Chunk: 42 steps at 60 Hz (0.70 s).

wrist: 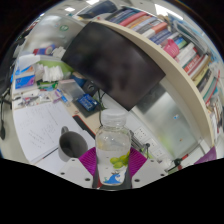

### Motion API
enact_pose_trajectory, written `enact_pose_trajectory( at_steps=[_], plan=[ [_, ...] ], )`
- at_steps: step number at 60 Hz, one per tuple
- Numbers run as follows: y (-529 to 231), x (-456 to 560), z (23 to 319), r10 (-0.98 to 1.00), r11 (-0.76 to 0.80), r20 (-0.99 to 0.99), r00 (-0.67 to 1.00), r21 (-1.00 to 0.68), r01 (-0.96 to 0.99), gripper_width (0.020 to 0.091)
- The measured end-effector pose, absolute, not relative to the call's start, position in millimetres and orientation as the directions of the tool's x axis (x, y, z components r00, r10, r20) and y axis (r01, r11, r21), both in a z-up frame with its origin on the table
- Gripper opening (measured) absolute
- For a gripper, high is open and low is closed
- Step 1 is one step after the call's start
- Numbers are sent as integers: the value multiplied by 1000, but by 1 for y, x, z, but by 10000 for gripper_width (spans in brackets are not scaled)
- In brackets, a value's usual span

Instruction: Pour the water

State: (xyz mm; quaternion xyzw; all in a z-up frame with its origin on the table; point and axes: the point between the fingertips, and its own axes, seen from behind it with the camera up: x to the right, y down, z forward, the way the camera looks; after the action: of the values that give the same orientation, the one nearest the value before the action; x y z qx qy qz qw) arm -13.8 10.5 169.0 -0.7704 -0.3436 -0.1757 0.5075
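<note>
A clear plastic water bottle [113, 140] with a white cap and a blue and green label stands between my fingers. The magenta pads [88, 159] press on it from both sides, so my gripper [113, 163] is shut on the bottle. Water fills most of it. A dark cup [70, 143] sits on the desk just left of the bottle, a little beyond my left finger. The whole scene looks tilted from here.
A large dark monitor [110, 65] stands beyond the bottle. Shelves of books [172, 42] run behind it. White papers [40, 125] lie left of the cup, and boxes and clutter [28, 75] crowd the far left of the desk.
</note>
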Motion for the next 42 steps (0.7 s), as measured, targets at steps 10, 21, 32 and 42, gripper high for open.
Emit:
enact_pose_trajectory(
  at_steps=[10, 21, 32, 42],
  plan=[
    [14, 4, 166, 232, -309, 256, 938, -895, 321, 386],
    [30, 24, 133, 158, -339, 26, 987, -937, 79, 387],
    [35, 32, 100, 146, -321, 20, 989, -945, 67, 389],
    [34, 36, 81, 136, -284, 1, 991, -958, 40, 388]
  ],
)
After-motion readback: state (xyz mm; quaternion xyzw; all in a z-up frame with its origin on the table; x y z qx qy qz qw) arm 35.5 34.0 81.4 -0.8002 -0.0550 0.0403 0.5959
